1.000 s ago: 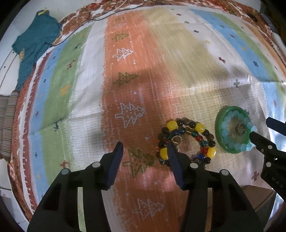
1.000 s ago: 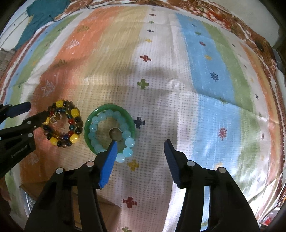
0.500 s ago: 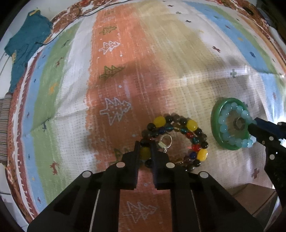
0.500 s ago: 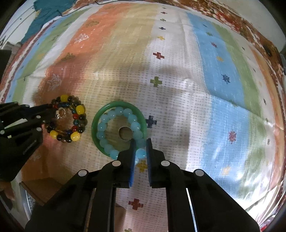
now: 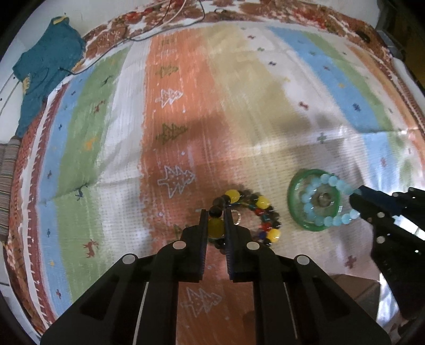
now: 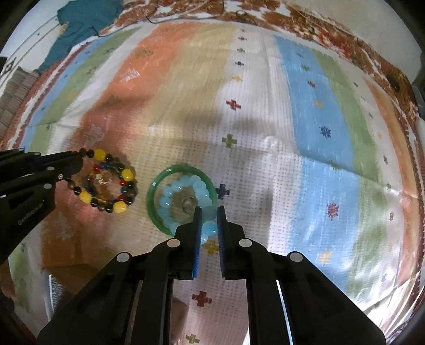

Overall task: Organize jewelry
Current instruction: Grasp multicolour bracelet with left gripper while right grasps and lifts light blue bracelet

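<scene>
A multicolour bead bracelet (image 5: 255, 212) with yellow, dark and red beads lies on the striped cloth; a small silver ring (image 5: 236, 215) sits inside it. My left gripper (image 5: 215, 220) is shut on its near side, a yellow bead between the fingers. It also shows in the right wrist view (image 6: 109, 185). A light blue bead bracelet (image 6: 183, 196) rests inside a green bangle (image 6: 156, 191), with a small metal ring (image 6: 189, 203) at the centre. My right gripper (image 6: 209, 215) is shut on the blue bracelet's near beads. The bangle also shows in the left wrist view (image 5: 293, 201).
A striped, patterned cloth (image 5: 239, 111) covers the whole surface. A teal garment (image 5: 45, 69) lies at the far left corner, with a thin cable (image 5: 164, 24) beside it. A brown cardboard edge (image 6: 66, 268) shows below the cloth near me.
Both grippers went from wide open to shut. The left closed on the multicolour bracelet, the right on the blue bracelet, whose near beads now sit lifted over the bangle's rim.
</scene>
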